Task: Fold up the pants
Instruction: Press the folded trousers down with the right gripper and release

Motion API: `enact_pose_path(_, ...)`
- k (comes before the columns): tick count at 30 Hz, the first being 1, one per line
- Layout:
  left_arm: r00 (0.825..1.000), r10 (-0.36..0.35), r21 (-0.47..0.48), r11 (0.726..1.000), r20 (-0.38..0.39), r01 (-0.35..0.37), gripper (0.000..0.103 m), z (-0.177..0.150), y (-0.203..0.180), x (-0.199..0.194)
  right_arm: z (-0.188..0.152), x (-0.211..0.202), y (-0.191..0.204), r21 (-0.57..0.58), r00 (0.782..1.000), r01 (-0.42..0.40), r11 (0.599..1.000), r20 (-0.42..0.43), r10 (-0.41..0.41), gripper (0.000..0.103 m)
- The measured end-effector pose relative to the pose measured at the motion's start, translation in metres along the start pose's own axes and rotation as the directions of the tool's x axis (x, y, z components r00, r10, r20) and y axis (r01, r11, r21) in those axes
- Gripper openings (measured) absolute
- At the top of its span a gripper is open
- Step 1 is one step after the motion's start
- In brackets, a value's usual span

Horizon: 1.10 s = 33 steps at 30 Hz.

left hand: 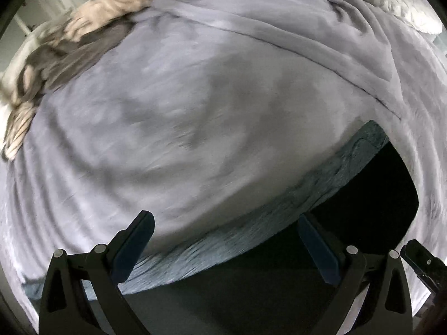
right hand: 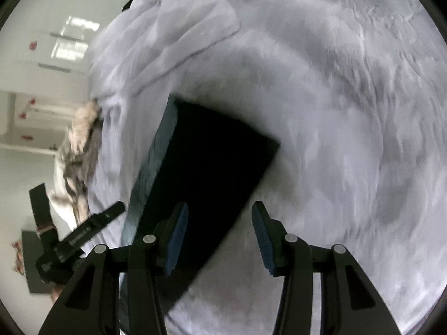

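Observation:
The dark pants [right hand: 206,153] lie folded in a flat rectangle on the grey fleece blanket [right hand: 349,111], with a teal-grey edge [right hand: 156,162] along their left side. In the left wrist view the pants [left hand: 349,195] fill the lower right, their teal-grey edge [left hand: 251,223] facing the blanket [left hand: 181,111]. My left gripper [left hand: 226,229] is open and empty, hovering over the pants' edge. My right gripper [right hand: 219,223] is open and empty, just above the pants' near corner. The left gripper also shows in the right wrist view [right hand: 83,234] at the left.
A beige and grey crumpled throw [left hand: 83,22] lies at the bed's far left edge; it shows in the right wrist view too [right hand: 81,139]. A white pillow [left hand: 396,2] sits at the far right. White walls and cabinets [right hand: 42,55] stand beyond the bed.

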State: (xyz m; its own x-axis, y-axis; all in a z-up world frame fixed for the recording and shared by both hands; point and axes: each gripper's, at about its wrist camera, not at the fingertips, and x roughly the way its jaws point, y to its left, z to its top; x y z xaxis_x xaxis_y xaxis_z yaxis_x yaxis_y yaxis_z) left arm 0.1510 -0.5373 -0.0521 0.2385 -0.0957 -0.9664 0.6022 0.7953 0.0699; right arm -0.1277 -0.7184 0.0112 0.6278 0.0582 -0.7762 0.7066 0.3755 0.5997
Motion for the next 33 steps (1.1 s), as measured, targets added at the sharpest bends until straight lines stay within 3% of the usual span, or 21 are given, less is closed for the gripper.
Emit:
enact_pose_path(4,1.0,-0.013,0.018,1.0,-0.022,0.014,0.103,-0.001,-0.021,0.018,0.013,0.008,-0.007,0.035,1.0,-0.021,0.999,0.022,0.02,0.051)
enact_pose_path(6,0.999,0.006,0.034,0.999,-0.054,-0.004,0.103,-0.006,-0.028,0.031,0.014,0.017,-0.012,0.056,1.0,-0.008,0.998,-0.004,0.008,0.032)
enact_pose_path(7,0.998,0.007,0.033,0.999,-0.058,-0.005,0.103,-0.009,-0.029,0.033,0.013,0.02,-0.013,0.056,1.0,-0.008,0.998,-0.012,0.009,0.008)
enact_pose_path(9,0.998,0.002,0.024,1.0,-0.057,0.0,0.103,-0.013,-0.03,0.03,0.013,0.018,-0.014,0.05,0.999,-0.032,0.998,-0.011,0.032,0.006)
enact_pose_path(11,0.999,-0.002,0.056,0.998,-0.046,0.004,0.103,-0.017,-0.034,0.026,0.012,0.007,-0.009,0.026,0.999,-0.049,0.998,0.0,0.049,0.006)
enact_pose_path(14,0.999,0.023,0.095,0.995,-0.035,-0.02,0.103,-0.024,-0.044,0.028,0.011,0.01,-0.012,-0.003,1.0,0.012,1.0,-0.014,-0.012,0.006)
enact_pose_path(18,0.998,0.014,0.056,0.998,-0.057,-0.011,0.103,-0.026,-0.046,0.02,0.01,0.022,-0.034,0.09,0.999,0.008,0.996,-0.048,-0.003,0.009)
enact_pose_path(20,1.0,-0.002,0.068,0.998,-0.018,0.003,0.103,-0.024,-0.047,0.005,0.008,0.015,-0.033,0.096,0.999,0.021,0.995,-0.043,-0.017,0.03)
enact_pose_path(22,0.999,-0.001,0.089,0.996,0.051,-0.004,0.103,-0.017,-0.048,-0.013,0.006,0.001,-0.026,0.052,0.998,0.068,0.996,-0.014,-0.067,0.032)
enact_pose_path(24,0.995,0.024,0.088,0.996,0.093,-0.032,0.103,-0.008,-0.05,-0.019,0.004,-0.015,-0.012,-0.031,0.998,0.052,0.998,0.047,-0.051,0.032)
enact_pose_path(28,0.995,0.096,0.035,0.995,0.038,-0.097,0.103,-0.007,-0.044,0.01,0.003,-0.016,0.027,-0.199,0.999,-0.012,0.98,0.04,0.02,0.032)
enact_pose_path(30,0.995,0.104,-0.007,0.995,0.004,-0.104,0.103,-0.016,-0.035,0.03,0.002,0.0,0.041,-0.261,1.0,0.013,0.965,0.019,-0.008,0.032)
enact_pose_path(33,0.998,0.069,-0.05,0.996,0.005,-0.069,0.103,-0.017,-0.031,0.034,0.007,0.03,0.027,-0.225,0.996,0.082,0.971,-0.022,-0.089,0.028)
